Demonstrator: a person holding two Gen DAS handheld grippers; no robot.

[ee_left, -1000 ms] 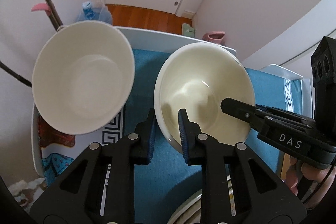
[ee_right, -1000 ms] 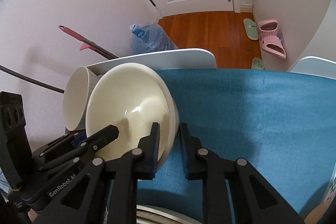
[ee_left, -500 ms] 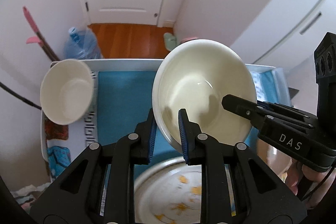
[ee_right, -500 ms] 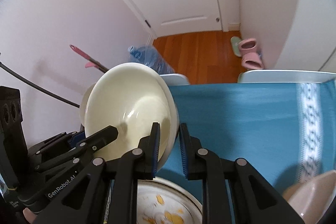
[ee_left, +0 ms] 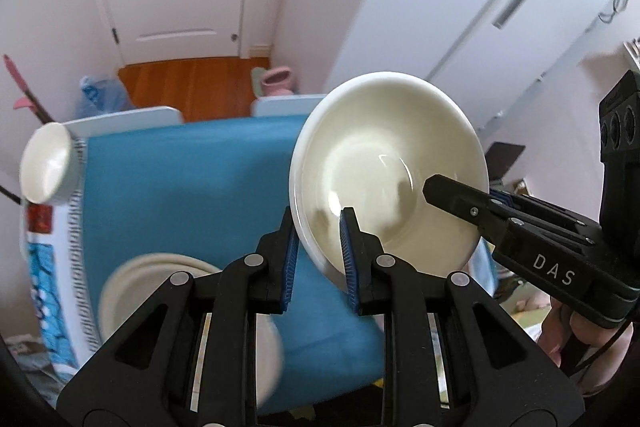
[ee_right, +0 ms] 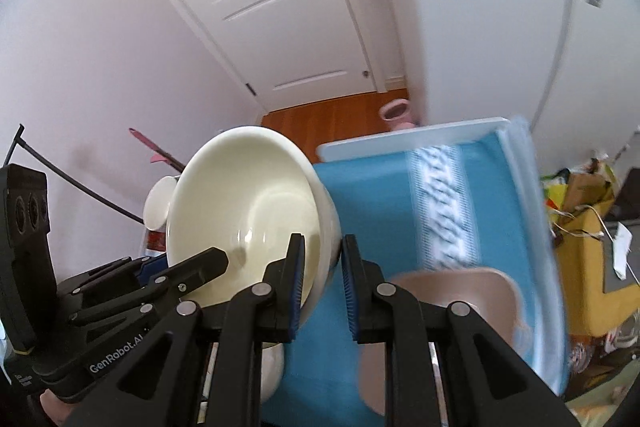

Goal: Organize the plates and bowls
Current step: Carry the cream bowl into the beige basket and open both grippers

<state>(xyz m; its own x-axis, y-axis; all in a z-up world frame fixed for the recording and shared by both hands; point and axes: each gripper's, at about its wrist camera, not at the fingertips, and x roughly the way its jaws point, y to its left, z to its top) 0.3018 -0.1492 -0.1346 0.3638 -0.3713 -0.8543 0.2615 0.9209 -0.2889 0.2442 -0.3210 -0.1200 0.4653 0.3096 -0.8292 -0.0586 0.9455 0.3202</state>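
A cream bowl (ee_left: 388,167) hangs tilted in the air above the table's blue cloth (ee_left: 180,195). My left gripper (ee_left: 318,227) is shut on its near rim, one pad inside and one outside. My right gripper (ee_right: 322,255) is shut on the opposite rim of the same bowl (ee_right: 248,219). A smaller white bowl (ee_left: 44,163) sits at the far left edge of the table. A pale plate (ee_left: 160,291) lies below my left gripper, blurred. A pink-brown dish (ee_right: 460,291) lies on the cloth under my right gripper.
The white table rim (ee_right: 408,143) ends at the far side, with wooden floor (ee_left: 192,83) and a white door (ee_right: 280,27) beyond. A blue water bottle (ee_left: 102,99) and pink slippers (ee_left: 276,79) are on the floor. Cluttered bags (ee_right: 584,219) stand right of the table.
Both grippers rose with the cream bowl and pulled back from the far left corner. The white bowl stayed behind and now looks small. The plate and the pink-brown dish came into view.
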